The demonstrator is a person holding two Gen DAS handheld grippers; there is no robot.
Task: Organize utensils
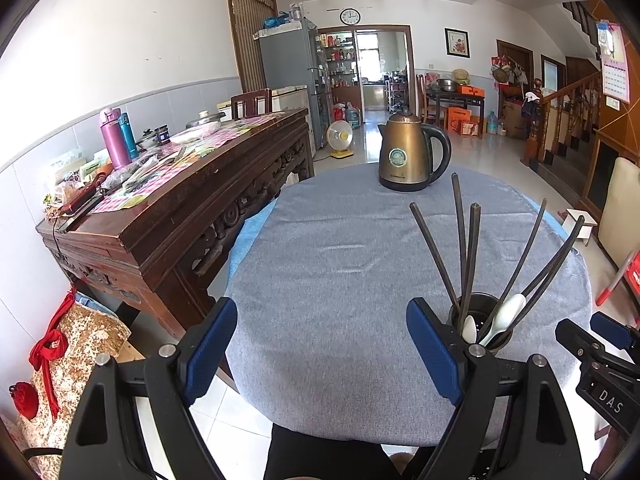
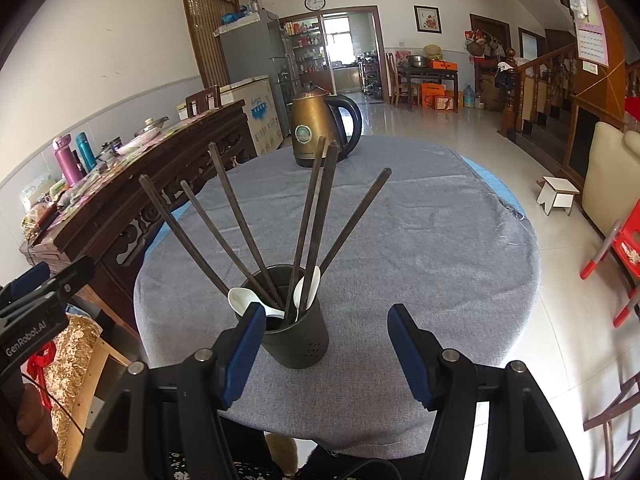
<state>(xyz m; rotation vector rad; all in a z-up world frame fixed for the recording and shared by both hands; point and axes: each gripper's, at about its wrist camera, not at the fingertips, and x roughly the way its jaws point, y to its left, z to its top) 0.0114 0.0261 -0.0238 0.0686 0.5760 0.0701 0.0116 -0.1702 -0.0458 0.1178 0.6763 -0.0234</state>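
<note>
Dark chopsticks [image 2: 240,220] and white spoons [image 2: 248,300] fill the dark cylindrical holder [image 2: 296,344] on the grey-clothed table [image 2: 420,260]. Both grippers' jaws, left [image 1: 322,348] and right [image 2: 326,352], stand open and empty; any further touch should avoid tipping the holder.

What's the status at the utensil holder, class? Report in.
Left hand-held gripper open, empty. Right hand-held gripper open, empty, just short of holder. Chopsticks and spoons inside. Kettle well behind, nothing in the way.
</note>
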